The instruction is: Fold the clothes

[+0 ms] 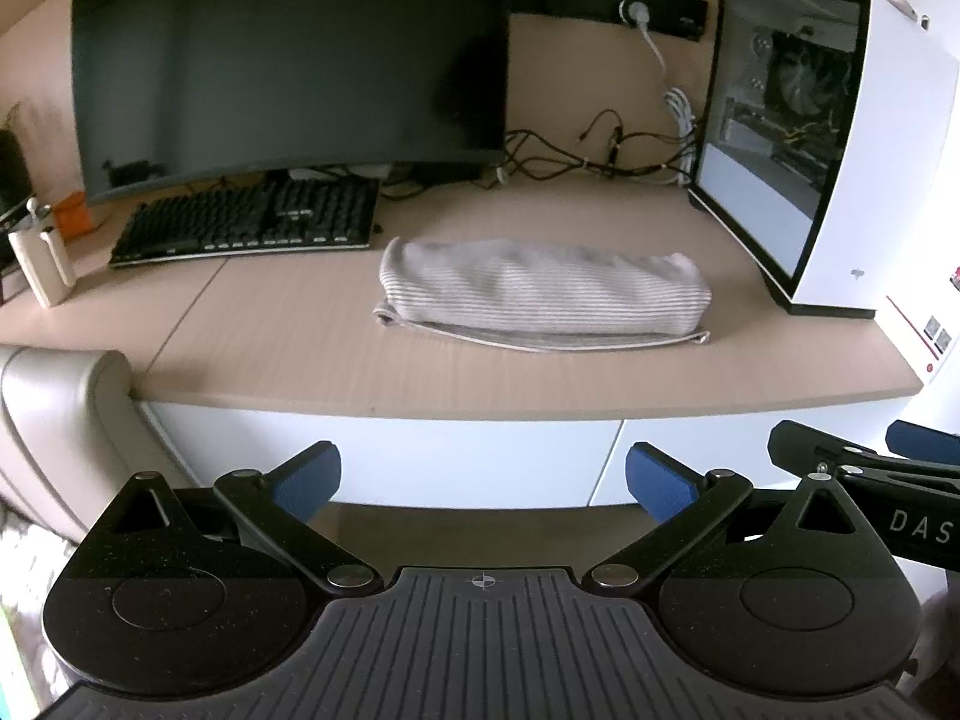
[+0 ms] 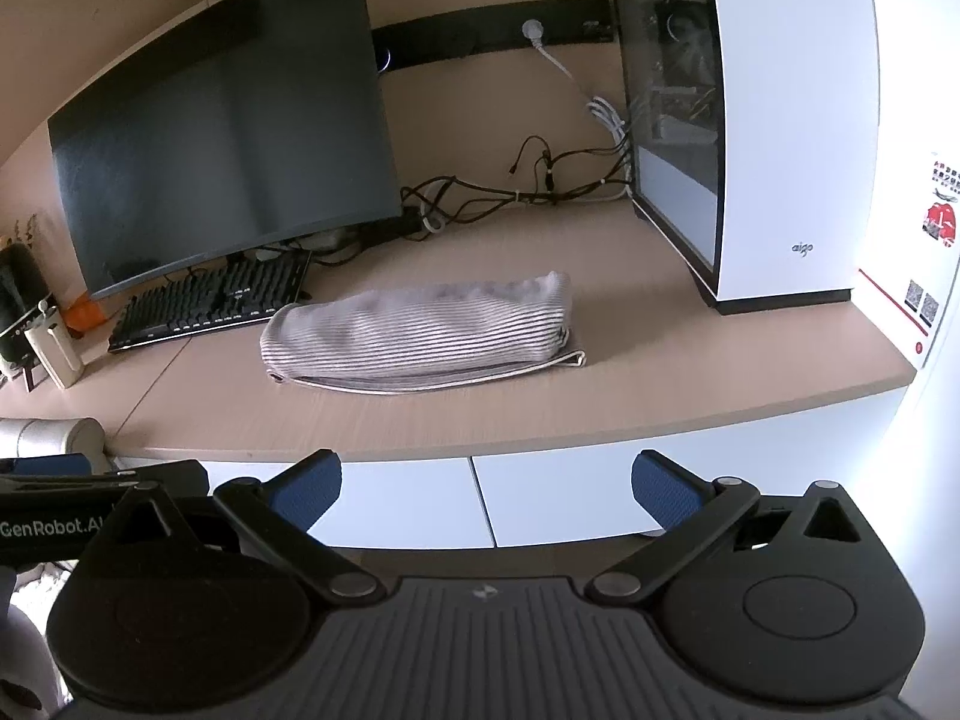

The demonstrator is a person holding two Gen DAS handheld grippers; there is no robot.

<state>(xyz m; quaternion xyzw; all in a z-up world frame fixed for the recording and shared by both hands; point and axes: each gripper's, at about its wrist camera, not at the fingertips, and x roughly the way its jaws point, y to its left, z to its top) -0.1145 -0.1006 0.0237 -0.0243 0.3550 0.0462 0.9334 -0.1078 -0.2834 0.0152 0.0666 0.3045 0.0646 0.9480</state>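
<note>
A grey-and-white striped garment lies folded into a long, low bundle on the beige desk, its hem edge facing the desk front. My left gripper is open and empty, held below and in front of the desk edge, well short of the garment. My right gripper is likewise open and empty, back from the desk edge. Each gripper shows at the other's side: the right gripper at the left wrist view's right edge, the left gripper at the right wrist view's left edge.
A dark monitor and black keyboard stand left of the garment. A white computer case stands at its right, with cables behind. White drawer fronts sit under the desk; a padded chair arm is at left.
</note>
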